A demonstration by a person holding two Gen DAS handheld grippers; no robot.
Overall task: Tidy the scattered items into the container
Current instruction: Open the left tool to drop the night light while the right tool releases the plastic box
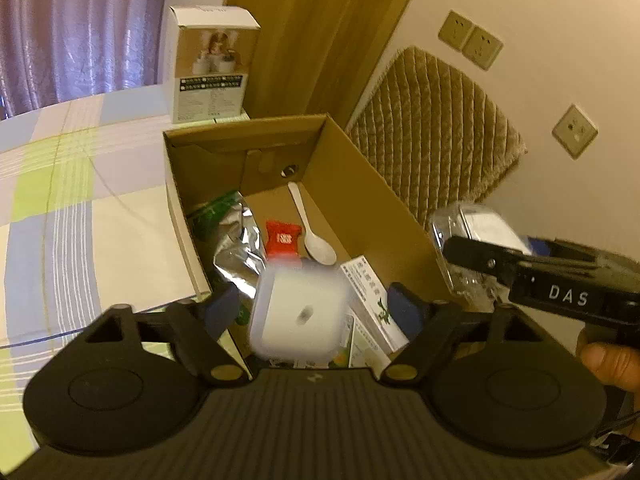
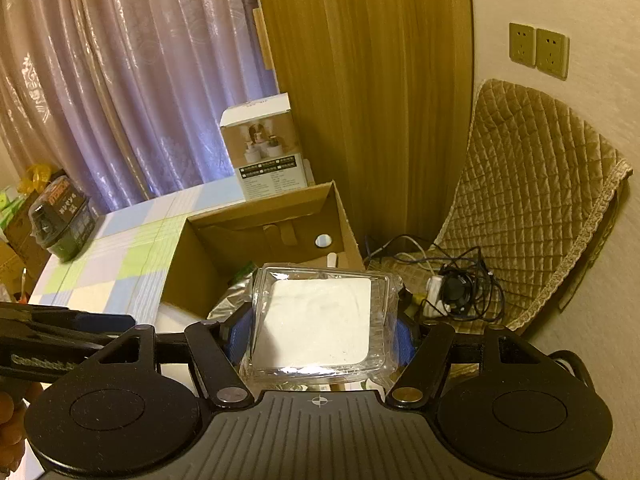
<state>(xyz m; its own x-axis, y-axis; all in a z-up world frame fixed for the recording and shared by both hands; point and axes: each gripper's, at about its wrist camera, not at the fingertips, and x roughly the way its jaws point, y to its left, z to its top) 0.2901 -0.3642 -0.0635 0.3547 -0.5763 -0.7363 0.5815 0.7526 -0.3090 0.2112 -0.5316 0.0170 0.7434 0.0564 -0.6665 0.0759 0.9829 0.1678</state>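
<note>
A: Over the box, the left tool has a blurred white cube between its blue pads, which stand wide at its sides; whether they touch it cannot be told.

B: And the right tool?

A: It is closed on a clear case with a white square inside, held above the box's near end.

B: What lies in the box?

A: A white spoon, a red packet, a foil bag and a white carton. The box sits on the checked table.
</note>
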